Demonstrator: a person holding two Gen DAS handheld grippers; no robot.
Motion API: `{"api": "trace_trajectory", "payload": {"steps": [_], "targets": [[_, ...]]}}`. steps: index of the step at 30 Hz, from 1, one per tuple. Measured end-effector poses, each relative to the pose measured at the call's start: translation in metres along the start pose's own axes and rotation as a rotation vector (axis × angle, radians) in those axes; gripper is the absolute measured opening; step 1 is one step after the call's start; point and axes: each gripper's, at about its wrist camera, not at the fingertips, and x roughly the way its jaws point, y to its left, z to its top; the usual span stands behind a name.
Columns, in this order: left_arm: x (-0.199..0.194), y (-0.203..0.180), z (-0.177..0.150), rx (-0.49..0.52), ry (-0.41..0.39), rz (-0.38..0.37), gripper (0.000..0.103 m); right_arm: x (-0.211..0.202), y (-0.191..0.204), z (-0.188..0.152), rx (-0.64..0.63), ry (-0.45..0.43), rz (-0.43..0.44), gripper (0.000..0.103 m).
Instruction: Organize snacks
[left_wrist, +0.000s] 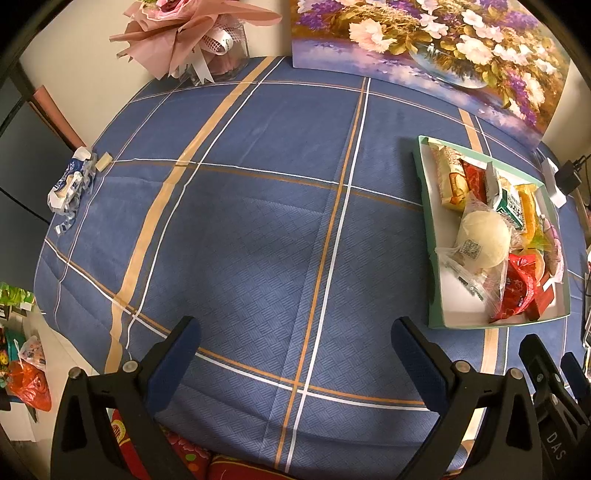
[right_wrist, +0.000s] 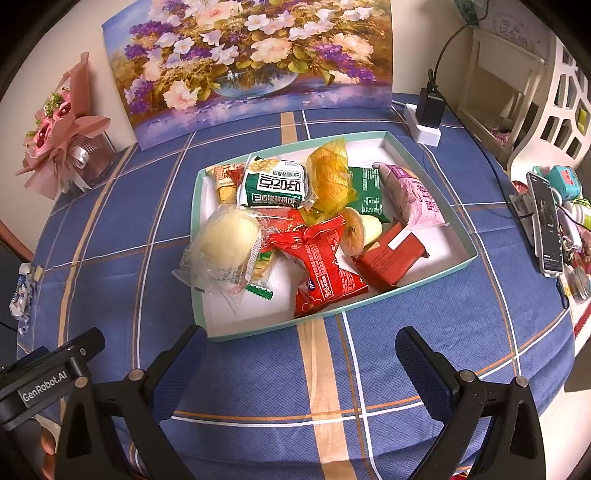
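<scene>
Cardboard, mint-edged and shallow, the snack box (right_wrist: 469, 254) is sitting on the blue checked tablecloth (right_wrist: 406, 332) with all the wrapped snacks piled inside it; the clear-bagged round bun (right_wrist: 229, 240) is overhanging the left wall, so the judged step is tidying, best done by nudging that bun inward by its wrapper, not its soft body. Both the right gripper (right_wrist: 301, 369) and the left gripper (left_wrist: 295, 362) are hovering with jaws spread wide, holding and touching nothing.
</scene>
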Motion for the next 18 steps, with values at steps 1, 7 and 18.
{"api": "trace_trajectory", "payload": {"steps": [1,7,18], "targets": [[0.0001,0.0002,-0.0002,0.0,0.0,0.0,0.102,-0.0001,0.0,0.0,0.0,0.0,0.0,0.103],[0.0005,0.0004,-0.0001,0.0,0.0,0.001,0.102,0.0002,-0.0001,-0.0006,0.001,0.0,0.0,0.103],[0.0008,0.0011,0.0004,0.002,0.0,0.001,0.102,0.0008,-0.0008,-0.0005,-0.001,0.001,0.0,0.103]]}}
